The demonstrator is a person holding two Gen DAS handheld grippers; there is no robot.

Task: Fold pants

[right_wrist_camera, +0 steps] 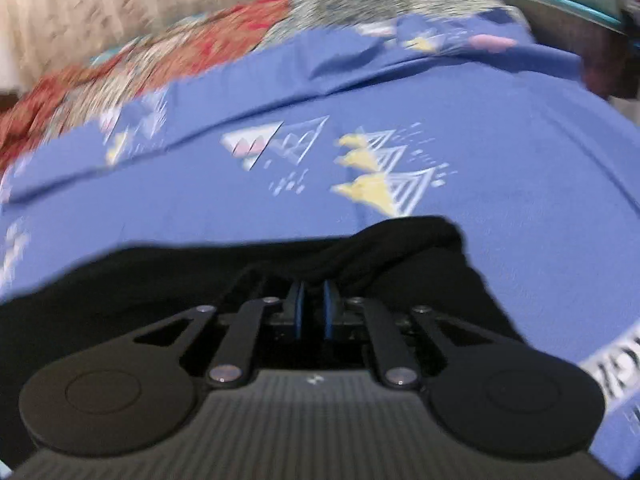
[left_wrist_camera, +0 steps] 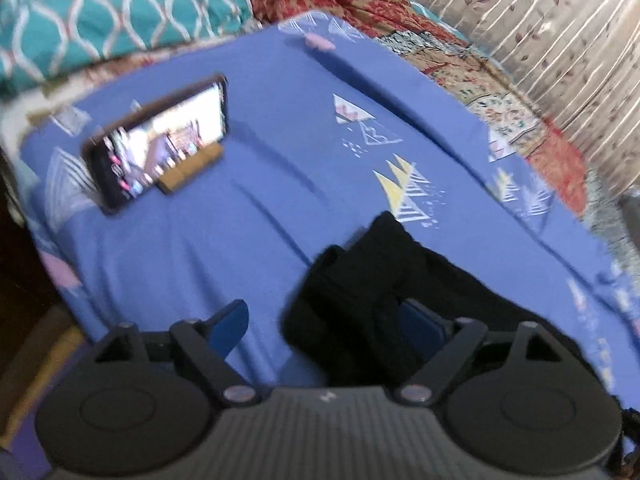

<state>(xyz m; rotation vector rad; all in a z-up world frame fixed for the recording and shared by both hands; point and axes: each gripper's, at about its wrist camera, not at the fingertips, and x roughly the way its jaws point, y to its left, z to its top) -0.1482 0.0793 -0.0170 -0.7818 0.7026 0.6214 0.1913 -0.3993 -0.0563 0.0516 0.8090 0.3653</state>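
A: Left wrist view first — where are the pants (left_wrist_camera: pixel 360 280)?

B: Black, bunched, on the blue bed sheet (left_wrist_camera: pixel 192 256), at the near right of the frame. The left claw (left_wrist_camera: pixel 332 320) stands wide apart; one blue finger (left_wrist_camera: pixel 232 324) is clear over bare sheet on the left, and the other is half buried behind the cloth on the right. Nothing is pinched — the pads press on nothing I can see.

A: Anything else on the bed?

B: A phone (left_wrist_camera: pixel 160 144) propped on a small stand, far left, well apart from the pants. Patterned blankets (left_wrist_camera: pixel 100 20) are piled at the far edge.

A: And the right wrist view?

B: The right claw (right_wrist_camera: pixel 314 304) is nearly closed, and a fold of the pants (right_wrist_camera: pixel 400 248) looks caught between its blue pads. The dark cloth spreads across the near part of the frame, mostly out to the left, with a raised ridge just beyond the tips.

A: So what does the next move hang on?

B: I judge the long axis runs left to right across the near bed. The right claw already has its end; the free end lies right of centre for the left claw, partly between its fingers, so it would need to shift right and close.
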